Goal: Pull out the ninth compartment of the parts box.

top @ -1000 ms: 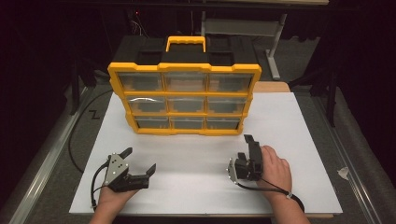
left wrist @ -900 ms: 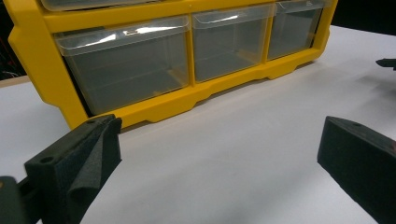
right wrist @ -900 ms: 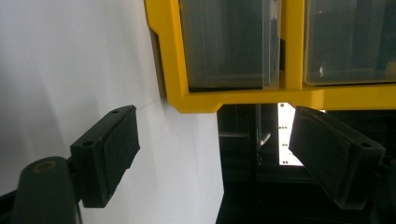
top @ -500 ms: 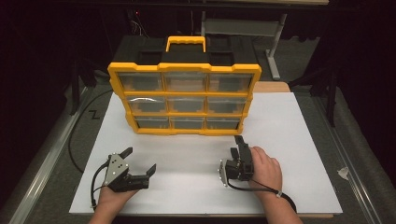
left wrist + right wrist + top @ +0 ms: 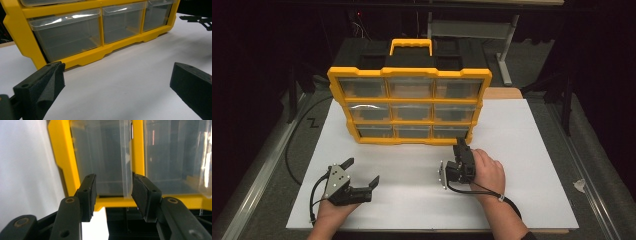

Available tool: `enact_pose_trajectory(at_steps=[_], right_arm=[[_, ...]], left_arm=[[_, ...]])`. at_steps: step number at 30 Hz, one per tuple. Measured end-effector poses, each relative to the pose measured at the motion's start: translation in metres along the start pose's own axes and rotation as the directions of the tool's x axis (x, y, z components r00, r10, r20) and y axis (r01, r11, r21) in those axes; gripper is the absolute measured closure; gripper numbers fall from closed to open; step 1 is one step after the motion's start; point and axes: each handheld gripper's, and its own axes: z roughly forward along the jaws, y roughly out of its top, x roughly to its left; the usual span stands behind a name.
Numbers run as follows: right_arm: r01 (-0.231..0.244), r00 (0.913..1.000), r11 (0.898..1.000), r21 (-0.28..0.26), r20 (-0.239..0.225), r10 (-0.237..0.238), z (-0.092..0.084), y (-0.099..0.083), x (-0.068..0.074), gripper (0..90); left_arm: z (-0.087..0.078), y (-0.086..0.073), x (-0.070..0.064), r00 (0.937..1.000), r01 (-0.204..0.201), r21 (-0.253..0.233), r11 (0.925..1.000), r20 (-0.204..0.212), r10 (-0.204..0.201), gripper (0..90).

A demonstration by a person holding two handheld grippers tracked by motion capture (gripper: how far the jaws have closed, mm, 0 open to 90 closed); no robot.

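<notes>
A yellow organizer (image 5: 409, 107) with clear drawers and a handle on top stands upright at the back of the white board (image 5: 522, 150). My right gripper (image 5: 460, 146) is rolled on its side, its tips just in front of the bottom-right drawer (image 5: 451, 131). In the right gripper view its jaws have just been closing; a gap remains at the right gripper (image 5: 113, 178), and the clear drawer front (image 5: 105, 157) lies just beyond the pads, with no contact visible. My left gripper (image 5: 363, 170) rests open at the front left. In its own view the left gripper (image 5: 118, 67) faces the bottom row of drawers (image 5: 67, 35).
Cables trail from both grippers across the board (image 5: 492, 192). A metal rail (image 5: 257, 170) runs along the table's left edge. Bare white board lies between the two hands and to the right of the organizer.
My right hand has moved left and forward toward the organizer's bottom-right drawer, and its jaws have narrowed. The left hand has stayed where it was.
</notes>
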Motion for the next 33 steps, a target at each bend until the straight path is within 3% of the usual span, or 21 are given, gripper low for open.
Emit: enact_pose_trajectory(at_steps=[6, 18, 24, 25, 28, 32, 33], right_arm=[[-0.003, 0.9999, 1.0, -0.001, 0.012, 0.003, 0.01, 0.005, -0.005, 60.9], [0.037, 0.9989, 0.999, 0.001, 0.029, -0.037, 0.03, 0.012, -0.013, 70.8], [0.044, 0.9984, 0.999, -0.009, 0.037, -0.043, 0.035, 0.016, -0.012, 72.0], [0.049, 0.9986, 0.999, 0.009, 0.021, -0.049, 0.034, 0.017, -0.012, 72.0], [0.036, 0.9989, 0.999, 0.001, 0.032, -0.036, 0.035, 0.017, -0.01, 71.9], [0.052, 0.9972, 0.999, -0.011, 0.055, -0.051, 0.037, 0.017, -0.011, 73.5], [0.056, 0.9975, 0.998, 0.006, 0.043, -0.056, 0.036, 0.018, -0.012, 73.8]], left_arm=[[0.0, 0.0, 0.001, 1.0, 0.002, 0.002, 1.0, 0.0, -0.002, 0.2], [0.0, 0.0, 0.001, 1.0, 0.002, 0.001, 1.0, 0.004, -0.002, 0.2], [0.0, 0.0, 0.001, 1.0, 0.002, -0.001, 1.0, 0.006, -0.002, 0.2], [0.0, 0.0, 0.001, 1.0, 0.004, 0.0, 1.0, 0.007, -0.004, 0.2], [0.0, 0.0, 0.001, 0.9999, 0.004, 0.001, 1.0, 0.01, -0.004, 0.2], [0.0, 0.0, 0.001, 0.9999, 0.005, -0.002, 1.0, 0.011, -0.005, 0.2], [0.0, 0.0, 0.001, 0.9999, 0.005, -0.001, 1.0, 0.011, -0.005, 0.2]])
